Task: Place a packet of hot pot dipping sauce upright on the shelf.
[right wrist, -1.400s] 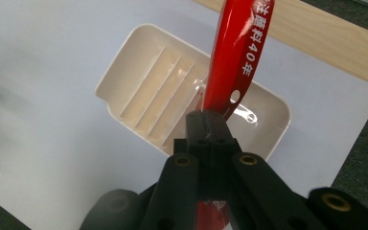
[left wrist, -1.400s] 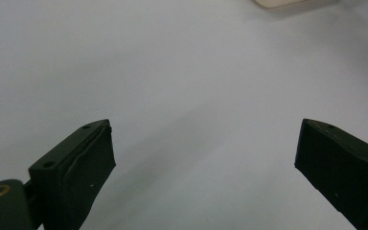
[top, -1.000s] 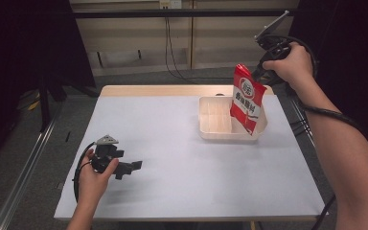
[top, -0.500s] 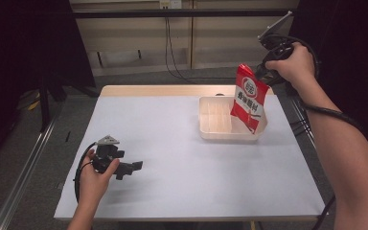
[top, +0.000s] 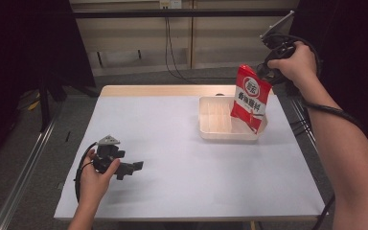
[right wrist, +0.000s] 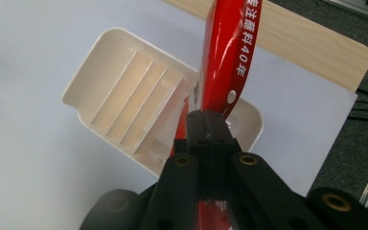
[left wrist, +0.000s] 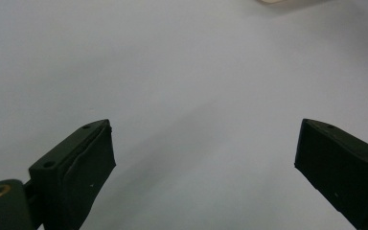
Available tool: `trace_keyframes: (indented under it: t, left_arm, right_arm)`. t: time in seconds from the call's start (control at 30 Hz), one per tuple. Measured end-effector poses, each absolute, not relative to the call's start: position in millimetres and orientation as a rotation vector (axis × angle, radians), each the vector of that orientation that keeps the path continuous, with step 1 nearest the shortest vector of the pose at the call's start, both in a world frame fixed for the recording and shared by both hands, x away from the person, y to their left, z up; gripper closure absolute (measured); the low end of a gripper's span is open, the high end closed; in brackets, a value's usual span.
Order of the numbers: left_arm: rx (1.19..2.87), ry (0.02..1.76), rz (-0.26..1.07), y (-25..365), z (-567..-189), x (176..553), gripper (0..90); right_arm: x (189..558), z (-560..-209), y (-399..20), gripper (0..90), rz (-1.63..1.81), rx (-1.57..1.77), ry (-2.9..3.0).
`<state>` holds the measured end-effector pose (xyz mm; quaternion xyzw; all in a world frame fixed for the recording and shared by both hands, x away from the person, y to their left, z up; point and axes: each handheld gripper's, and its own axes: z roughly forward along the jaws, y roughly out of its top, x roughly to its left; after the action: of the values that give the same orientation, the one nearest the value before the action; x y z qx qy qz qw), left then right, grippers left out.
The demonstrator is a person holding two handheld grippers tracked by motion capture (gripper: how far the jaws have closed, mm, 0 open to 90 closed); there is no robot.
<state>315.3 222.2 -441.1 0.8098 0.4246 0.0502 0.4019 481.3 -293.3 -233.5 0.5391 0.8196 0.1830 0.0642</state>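
Right gripper (top: 267, 72) clamps the red packet (top: 250, 97) by its top; packet hangs upright over the tray (top: 210, 132). Left gripper (top: 129, 167) rests open, well apart.

White-topped table (top: 187, 143) with a bare wooden far edge, cream ribbed tray (top: 215, 122) near its far right.

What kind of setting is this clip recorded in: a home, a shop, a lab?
Probably a lab or data-collection workspace, not a home. A bare white table holds just a ribbed plastic tray and a red packet held by the right gripper; cables run down the wall panels behind, and metal rails line the floor.
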Motion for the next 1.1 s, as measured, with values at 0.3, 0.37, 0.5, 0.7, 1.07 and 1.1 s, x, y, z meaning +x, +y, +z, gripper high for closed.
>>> trace_keyframes:
  t: [0.3, 0.37, 0.5, 0.7, 1.07, 1.1]
  left_arm:
    - [2.045, 1.070, 0.127, 220, -440, 315, 6.0]
    - [2.051, 1.066, 0.128, 220, -440, 315, 6.0]
    - [2.048, 1.065, 0.130, 221, -440, 314, 6.0]
    - [2.047, 1.069, 0.133, 220, -440, 314, 6.0]
    - [2.051, 1.061, 0.126, 219, -438, 313, 6.0]
    - [2.046, 1.066, 0.141, 219, -438, 313, 6.0]
  right_arm:
    - [481, -231, -292, 90.0, 0.569, 1.587, 2.489]
    - [481, -231, -292, 90.0, 0.570, 1.584, 2.489]
    - [482, -235, -294, 90.0, 0.559, 1.592, 2.483]
    - [483, -241, -298, 90.0, 0.597, 1.597, 2.474]
    - [483, -241, -307, 90.0, 0.610, 1.615, 2.439]
    - [483, -243, -307, 90.0, 0.614, 1.617, 2.441]
